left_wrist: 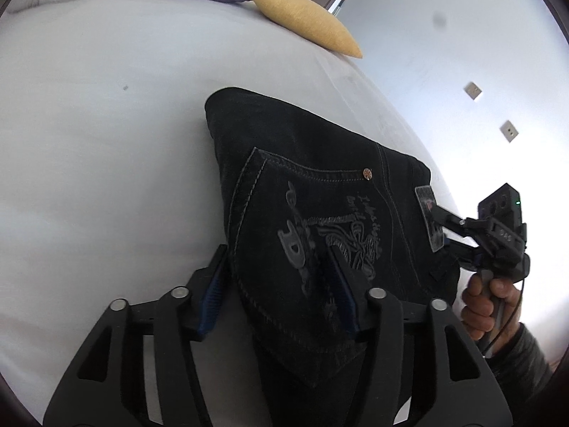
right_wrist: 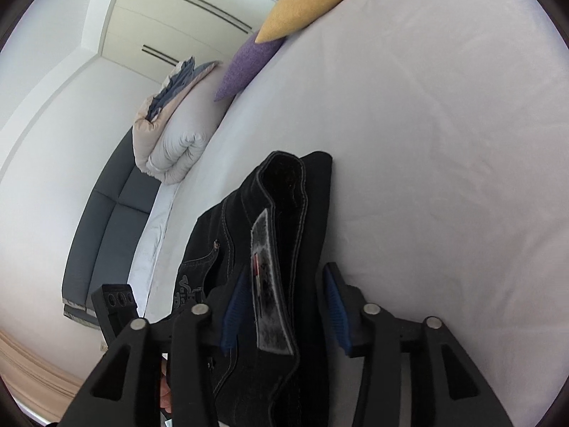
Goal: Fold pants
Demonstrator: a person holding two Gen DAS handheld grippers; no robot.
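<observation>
The black pants (left_wrist: pixel 313 192) lie on the white bed (left_wrist: pixel 106 142), long axis running toward the yellow pillow (left_wrist: pixel 306 19). Both tongs straddle the waistband end, fingers spread: left gripper (left_wrist: pixel 281 284) over the back pocket, right gripper (right_wrist: pixel 284 306) around the waistband patch (right_wrist: pixel 270 284).

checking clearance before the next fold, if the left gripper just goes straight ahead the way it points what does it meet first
The left gripper is open and already straddles the black pants, so going straight on it would push into the embroidered back pocket first. Beyond that lies the white bed sheet, though depth is hard to judge.
</observation>
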